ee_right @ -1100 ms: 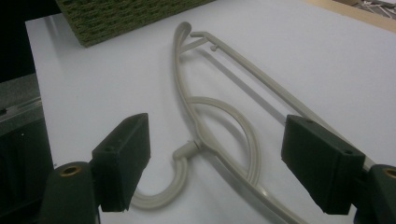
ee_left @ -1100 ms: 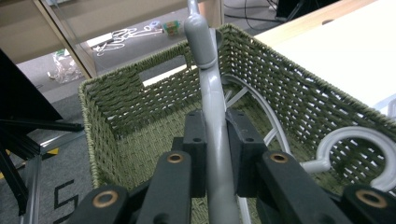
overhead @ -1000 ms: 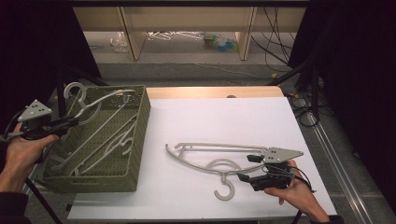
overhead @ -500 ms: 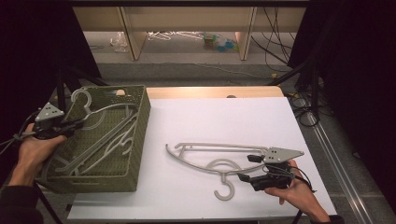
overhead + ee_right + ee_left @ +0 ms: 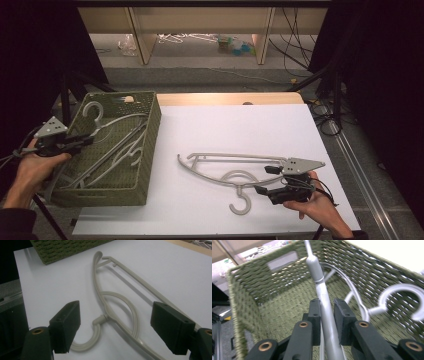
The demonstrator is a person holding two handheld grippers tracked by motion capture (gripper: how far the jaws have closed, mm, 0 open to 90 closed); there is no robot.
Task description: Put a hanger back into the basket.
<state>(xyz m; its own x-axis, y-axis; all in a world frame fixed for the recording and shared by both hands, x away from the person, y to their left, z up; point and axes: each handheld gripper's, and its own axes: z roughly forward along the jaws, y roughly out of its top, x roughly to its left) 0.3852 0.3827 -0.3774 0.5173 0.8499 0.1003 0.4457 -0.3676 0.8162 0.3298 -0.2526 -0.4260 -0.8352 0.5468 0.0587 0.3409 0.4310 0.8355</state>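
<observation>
Over on the left, the green woven basket (image 5: pixel 142 145) has a couple of pale hangers (image 5: pixel 117 150) lying in it, and the left gripper (image 5: pixel 327 315) is inside, jaws just easing apart around a grey hanger bar (image 5: pixel 325 305). Right gripper (image 5: pixel 116 325) sits wide open around the beige hanger (image 5: pixel 225 172), which lies flat on the white table (image 5: pixel 240 125), not gripping it.

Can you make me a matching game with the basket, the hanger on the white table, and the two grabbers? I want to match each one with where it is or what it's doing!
Things:
1. green woven basket
2. beige hanger
3. left gripper
4. right gripper

Places or states:
A. jaws wide open over the hanger's hook and arch
B. lying flat on the white table top
C. jaws around a grey hanger bar
D. at the table's left end, hangers inside

Pairs: 1-D, 2-B, 3-C, 4-A
</observation>
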